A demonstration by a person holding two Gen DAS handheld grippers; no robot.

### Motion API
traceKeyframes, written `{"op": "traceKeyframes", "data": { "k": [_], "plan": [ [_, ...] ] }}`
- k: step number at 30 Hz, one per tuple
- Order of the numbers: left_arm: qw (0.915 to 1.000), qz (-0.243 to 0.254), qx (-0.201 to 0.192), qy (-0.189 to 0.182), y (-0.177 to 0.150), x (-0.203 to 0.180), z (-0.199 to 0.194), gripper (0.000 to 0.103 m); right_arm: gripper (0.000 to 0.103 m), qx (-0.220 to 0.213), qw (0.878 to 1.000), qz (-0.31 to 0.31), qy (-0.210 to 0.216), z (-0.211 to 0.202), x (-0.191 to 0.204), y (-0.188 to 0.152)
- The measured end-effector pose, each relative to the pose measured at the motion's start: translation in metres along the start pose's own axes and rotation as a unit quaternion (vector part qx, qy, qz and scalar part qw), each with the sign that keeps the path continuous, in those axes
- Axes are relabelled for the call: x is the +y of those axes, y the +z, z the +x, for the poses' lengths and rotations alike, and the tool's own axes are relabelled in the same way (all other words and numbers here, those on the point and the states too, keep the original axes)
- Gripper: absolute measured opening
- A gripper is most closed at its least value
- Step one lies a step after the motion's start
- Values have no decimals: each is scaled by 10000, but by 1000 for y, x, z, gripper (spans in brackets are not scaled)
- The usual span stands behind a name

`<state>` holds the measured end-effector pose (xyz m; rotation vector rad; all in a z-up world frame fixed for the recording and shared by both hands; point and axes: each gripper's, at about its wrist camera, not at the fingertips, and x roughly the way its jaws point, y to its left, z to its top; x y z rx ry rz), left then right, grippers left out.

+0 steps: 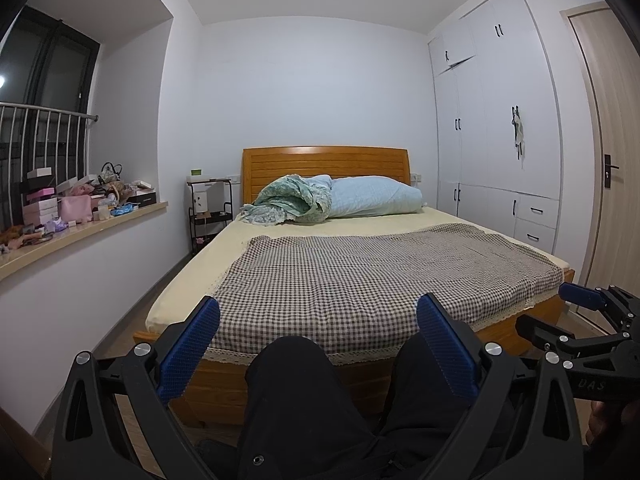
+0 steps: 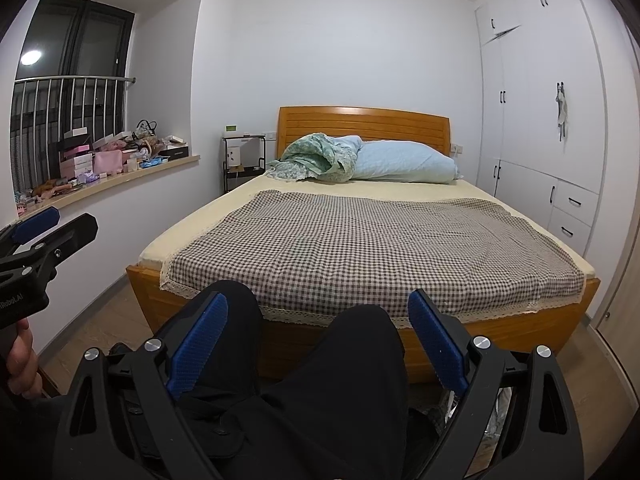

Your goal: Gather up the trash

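Trash cannot be picked out for certain in either view. Left wrist view: the left gripper hangs released, jaws spread and holding nothing, over the person's dark-trousered knees at the foot of a bed with a checked cover; boxes and bags crowd the windowsill. Right wrist view: the right gripper is likewise spread wide and holding nothing, facing the same bed, white wardrobe to its right.

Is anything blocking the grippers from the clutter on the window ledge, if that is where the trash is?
No trash is identifiable yet. Both the left gripper and right gripper are open above the person's knees; open floor leads to the window ledge.
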<state>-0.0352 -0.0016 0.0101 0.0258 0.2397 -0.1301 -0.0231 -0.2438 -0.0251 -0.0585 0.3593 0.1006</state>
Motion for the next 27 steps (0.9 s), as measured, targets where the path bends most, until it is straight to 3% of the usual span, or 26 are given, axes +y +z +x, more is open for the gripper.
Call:
{"op": "traceKeyframes", "data": {
  "k": [21, 24, 27],
  "plan": [
    [9996, -61, 84, -245, -4, 4, 3, 96, 88, 64, 10000, 51, -28, 1, -6, 0],
    [9995, -96, 149, -277, -4, 8, 15, 96, 88, 28, 9998, -7, 200, 12, -11, 6],
    [9989, -147, 370, -238, 1, 23, 64, 96, 88, -100, 9998, -114, 127, 53, -30, 25]
  ]
}}
